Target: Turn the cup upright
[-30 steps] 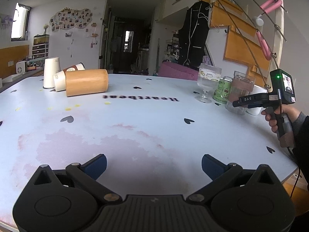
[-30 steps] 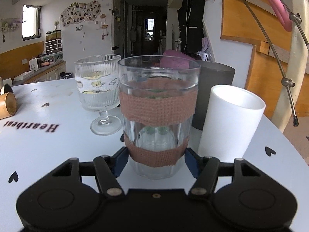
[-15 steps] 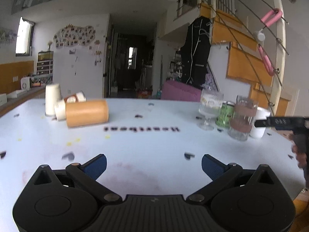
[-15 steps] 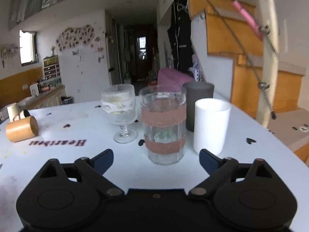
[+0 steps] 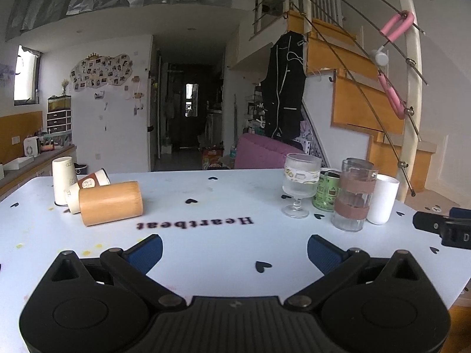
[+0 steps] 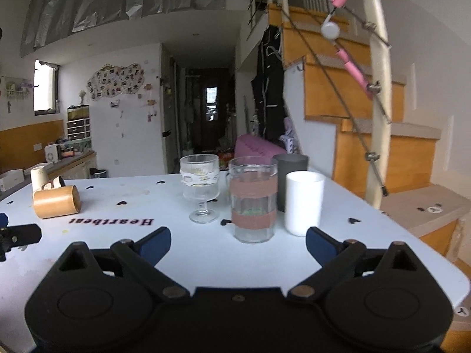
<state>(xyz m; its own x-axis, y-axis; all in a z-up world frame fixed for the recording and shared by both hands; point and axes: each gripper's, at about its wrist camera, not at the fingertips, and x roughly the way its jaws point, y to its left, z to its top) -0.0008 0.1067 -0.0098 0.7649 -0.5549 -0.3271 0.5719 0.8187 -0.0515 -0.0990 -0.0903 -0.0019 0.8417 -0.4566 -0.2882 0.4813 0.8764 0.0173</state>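
Note:
A tan bamboo cup [image 5: 110, 203] lies on its side at the far left of the white table [image 5: 212, 206]; it also shows in the right wrist view [image 6: 56, 201]. Two paper cups [image 5: 85, 186] lie on their sides behind it, beside an upside-down white paper cup [image 5: 62, 180]. My left gripper [image 5: 235, 250] is open and empty, well short of the bamboo cup. My right gripper [image 6: 238, 242] is open and empty, just in front of a glass with brown bands [image 6: 253, 203] that stands upright.
Beside the banded glass stand a ribbed stemmed glass [image 6: 200, 186], a white cup [image 6: 303, 201], a grey cup [image 6: 290, 182] and a green can [image 5: 326, 189]. "Heartbeat" lettering [image 5: 194, 223] marks the table's middle. A stair railing post [image 6: 379, 88] rises at the right.
My right gripper opened, let go of the banded glass and drew back from it. My left gripper rose and pulled back, so more of the room shows.

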